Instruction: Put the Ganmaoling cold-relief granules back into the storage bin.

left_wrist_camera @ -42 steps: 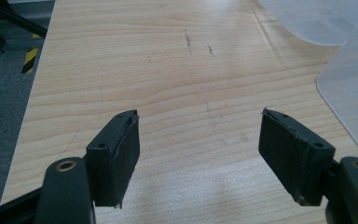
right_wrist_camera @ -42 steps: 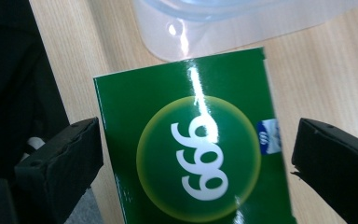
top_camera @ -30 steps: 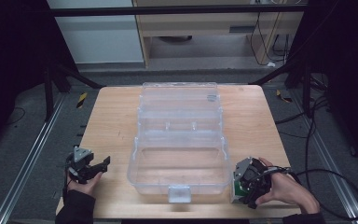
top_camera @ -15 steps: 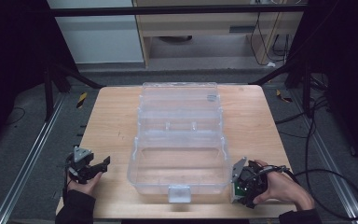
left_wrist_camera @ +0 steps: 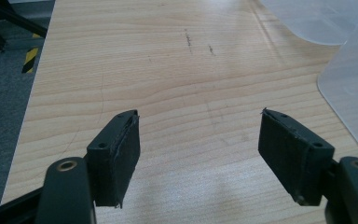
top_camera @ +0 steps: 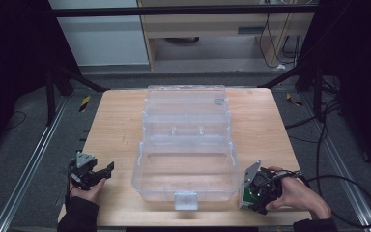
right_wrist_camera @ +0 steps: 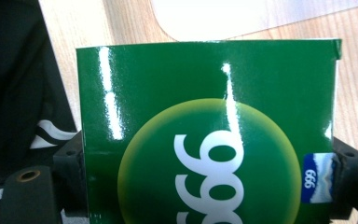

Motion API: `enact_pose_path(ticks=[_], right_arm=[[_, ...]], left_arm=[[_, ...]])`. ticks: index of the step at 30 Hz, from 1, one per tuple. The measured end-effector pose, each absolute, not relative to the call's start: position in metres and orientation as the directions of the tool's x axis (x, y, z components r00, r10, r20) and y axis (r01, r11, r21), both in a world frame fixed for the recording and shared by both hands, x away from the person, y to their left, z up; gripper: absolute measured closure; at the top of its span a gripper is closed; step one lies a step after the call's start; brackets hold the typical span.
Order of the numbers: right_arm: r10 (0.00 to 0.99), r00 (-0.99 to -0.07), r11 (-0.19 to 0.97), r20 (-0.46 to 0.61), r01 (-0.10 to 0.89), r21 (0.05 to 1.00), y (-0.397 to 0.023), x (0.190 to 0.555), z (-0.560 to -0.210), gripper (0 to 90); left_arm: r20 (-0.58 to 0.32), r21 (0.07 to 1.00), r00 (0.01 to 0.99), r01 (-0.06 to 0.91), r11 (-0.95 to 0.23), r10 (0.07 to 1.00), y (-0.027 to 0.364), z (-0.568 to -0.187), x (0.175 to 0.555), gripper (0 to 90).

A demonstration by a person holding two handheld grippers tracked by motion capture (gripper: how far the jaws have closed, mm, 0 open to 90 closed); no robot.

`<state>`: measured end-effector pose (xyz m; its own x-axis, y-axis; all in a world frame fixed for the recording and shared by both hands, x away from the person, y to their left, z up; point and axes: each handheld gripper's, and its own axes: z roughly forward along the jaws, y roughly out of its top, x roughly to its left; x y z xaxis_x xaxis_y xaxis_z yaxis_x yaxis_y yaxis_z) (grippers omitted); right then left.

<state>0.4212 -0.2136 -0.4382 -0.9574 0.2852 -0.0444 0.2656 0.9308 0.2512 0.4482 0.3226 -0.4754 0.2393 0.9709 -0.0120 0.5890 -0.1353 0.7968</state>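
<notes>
Two claws low on the tabletop (top_camera: 116, 121): right claw (top_camera: 257, 189), gripping a green box (right_wrist_camera: 209, 135), has edged nearer the clear case (top_camera: 186, 145); left claw (left_wrist_camera: 200, 154) gapes, idle.

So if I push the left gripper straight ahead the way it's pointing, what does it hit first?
Probably nothing soon: the left gripper, jaws open, looks along bare wooden table. The clear plastic case sits off to its right, likely just outside that line, though depth is hard to judge.
</notes>
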Motion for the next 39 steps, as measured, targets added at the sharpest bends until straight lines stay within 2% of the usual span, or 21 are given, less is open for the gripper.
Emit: enact_pose_path(ticks=[17, 39], right_arm=[[0.304, -0.948, 0.909, -0.092, 0.26, 0.326, -0.228, 0.403, -0.393, 15.8], [0.267, -0.953, 0.922, -0.142, 0.21, 0.326, -0.212, 0.408, -0.324, 15.7]], left_arm=[[-0.011, 0.797, 0.241, 0.588, -0.137, 0.971, 0.322, -0.475, 0.448, 28.7], [-0.012, 0.795, 0.241, 0.591, -0.137, 0.97, 0.322, -0.476, 0.448, 28.8]])
